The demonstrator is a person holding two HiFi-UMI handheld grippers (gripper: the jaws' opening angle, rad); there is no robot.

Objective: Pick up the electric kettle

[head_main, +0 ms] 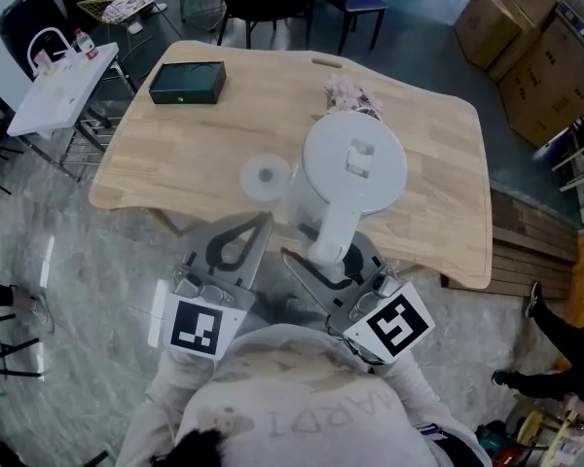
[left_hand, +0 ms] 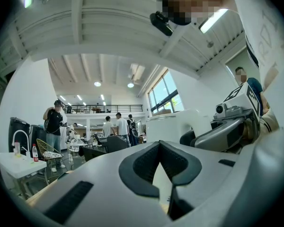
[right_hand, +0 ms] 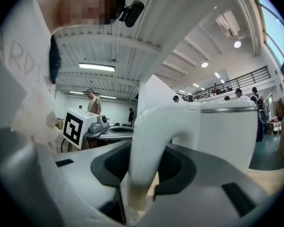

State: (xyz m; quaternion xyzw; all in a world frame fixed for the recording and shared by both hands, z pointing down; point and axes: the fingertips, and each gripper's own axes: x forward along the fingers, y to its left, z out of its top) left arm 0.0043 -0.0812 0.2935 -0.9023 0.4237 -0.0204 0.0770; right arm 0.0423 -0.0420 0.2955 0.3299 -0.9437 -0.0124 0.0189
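Note:
The white electric kettle [head_main: 355, 163] stands near the front edge of the wooden table [head_main: 195, 154], its handle [head_main: 333, 232] towards me. My right gripper [head_main: 327, 257] is level and shut on that handle. In the right gripper view the handle [right_hand: 146, 141] fills the gap between the dark pads, with the kettle body [right_hand: 222, 131] just beyond. My left gripper [head_main: 256, 226] hangs to the kettle's left at the table edge, shut and holding nothing. In the left gripper view its jaw tips [left_hand: 159, 144] meet, and the kettle [left_hand: 173, 126] shows to the right behind them.
A round pale disc [head_main: 265, 175] lies left of the kettle. A black box [head_main: 187, 83] sits at the table's far left and a crumpled packet [head_main: 350, 95] behind the kettle. A white folding table [head_main: 58, 86] stands left; cardboard boxes [head_main: 535, 47] stand right.

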